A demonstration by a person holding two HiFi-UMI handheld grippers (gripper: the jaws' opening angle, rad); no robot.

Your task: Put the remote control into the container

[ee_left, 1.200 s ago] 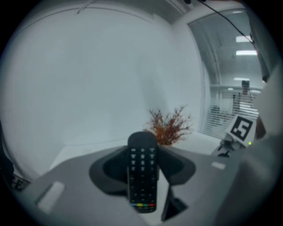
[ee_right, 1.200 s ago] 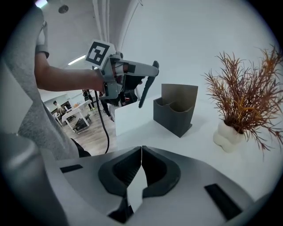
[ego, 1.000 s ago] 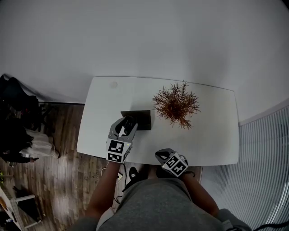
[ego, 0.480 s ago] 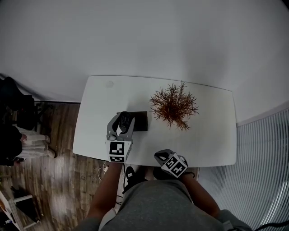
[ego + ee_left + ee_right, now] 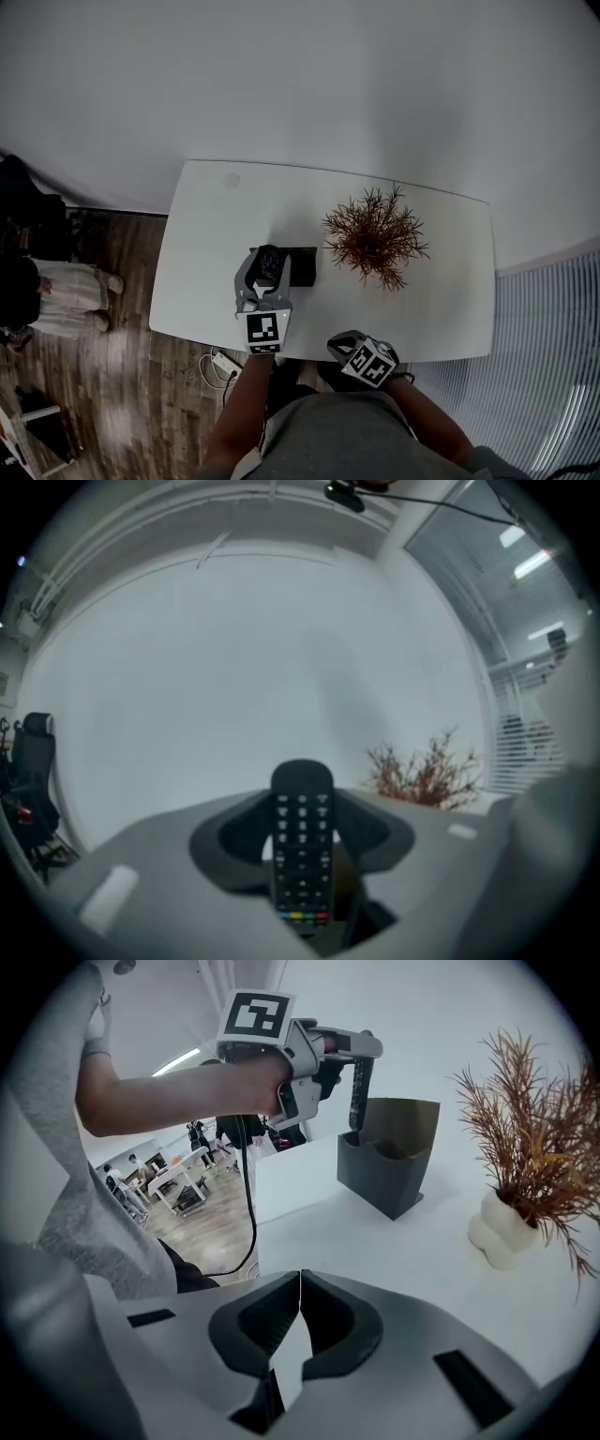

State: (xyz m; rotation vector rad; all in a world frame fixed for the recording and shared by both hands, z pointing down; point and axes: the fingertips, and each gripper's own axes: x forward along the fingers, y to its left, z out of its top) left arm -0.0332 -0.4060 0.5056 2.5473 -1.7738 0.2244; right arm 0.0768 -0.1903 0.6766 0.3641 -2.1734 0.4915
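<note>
My left gripper (image 5: 266, 269) is shut on a black remote control (image 5: 269, 263), gripping its lower end; in the left gripper view the remote (image 5: 302, 803) stands upright between the jaws, buttons facing the camera. The dark open-topped container (image 5: 302, 265) stands on the white table (image 5: 202, 281) just right of the remote. In the right gripper view the remote (image 5: 356, 1091) hangs with its tip over the near left edge of the container (image 5: 389, 1166). My right gripper (image 5: 339, 343) hovers at the table's near edge, shut and empty (image 5: 300, 1283).
A dried reddish plant (image 5: 375, 239) in a white pot (image 5: 502, 1227) stands right of the container. A cable and power strip (image 5: 223, 361) lie on the wooden floor under the table's near left edge.
The left gripper has swung round with the remote, from pointing up-right to straight away from me, and sits closer to the container. The right gripper has stayed near the table edge.
</note>
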